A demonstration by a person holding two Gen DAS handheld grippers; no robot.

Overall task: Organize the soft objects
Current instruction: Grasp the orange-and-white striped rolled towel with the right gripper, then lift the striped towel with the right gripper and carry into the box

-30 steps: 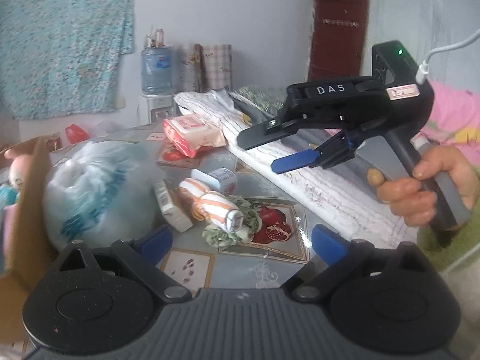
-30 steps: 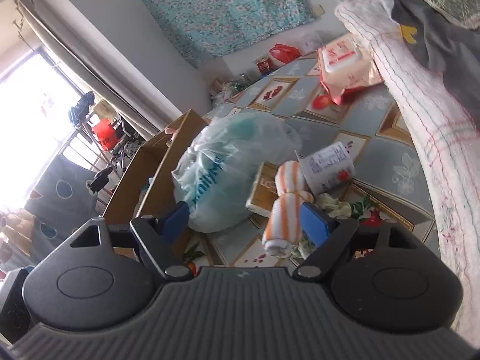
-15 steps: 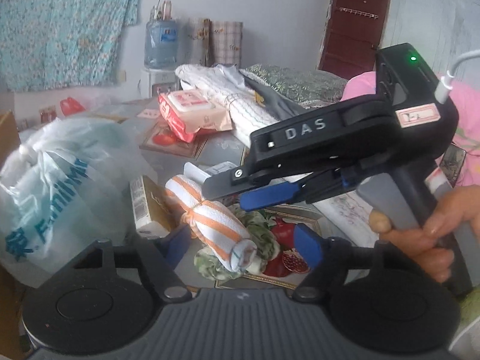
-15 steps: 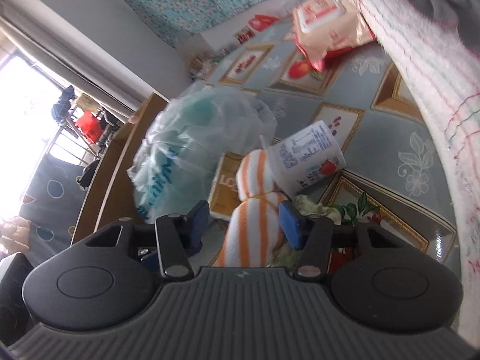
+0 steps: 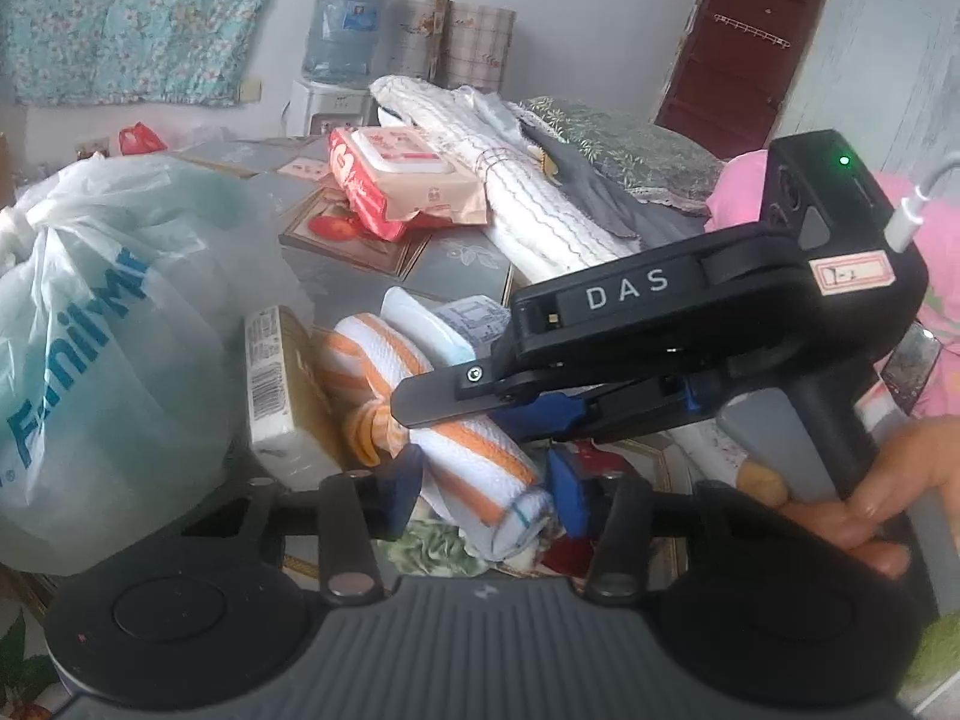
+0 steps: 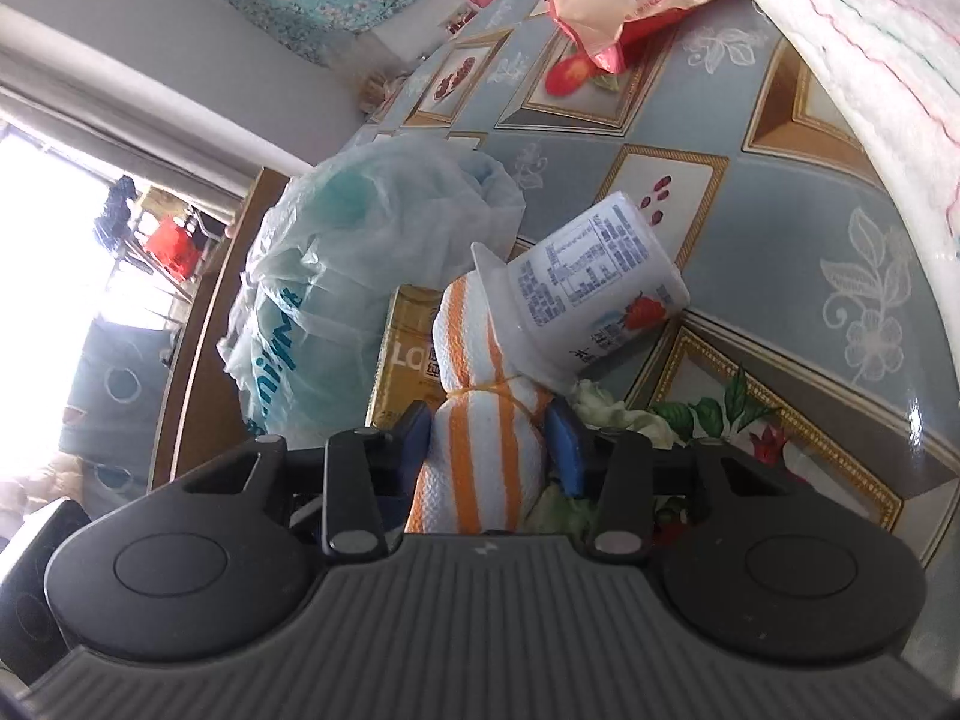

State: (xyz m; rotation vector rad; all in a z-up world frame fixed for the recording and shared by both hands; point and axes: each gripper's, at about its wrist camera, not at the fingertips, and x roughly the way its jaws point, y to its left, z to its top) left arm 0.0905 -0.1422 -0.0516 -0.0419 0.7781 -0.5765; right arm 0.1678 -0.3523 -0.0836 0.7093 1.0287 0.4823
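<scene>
An orange-and-white striped towel roll, tied in the middle, lies on the patterned floor. Both grippers close around it. My left gripper has its blue pads on either side of the roll's near end. My right gripper has its pads pressed on the sides of the roll; its body also shows across the left wrist view. A white yogurt cup lies on its side against the roll's far half.
A tied plastic bag sits at the left, a gold-and-white box beside the roll. A wet-wipes pack and folded blankets lie beyond. Green fabric lies under the roll.
Both grippers have moved in onto the striped roll and narrowed their jaws around it. The right gripper, earlier above the floor, has come down over the roll.
</scene>
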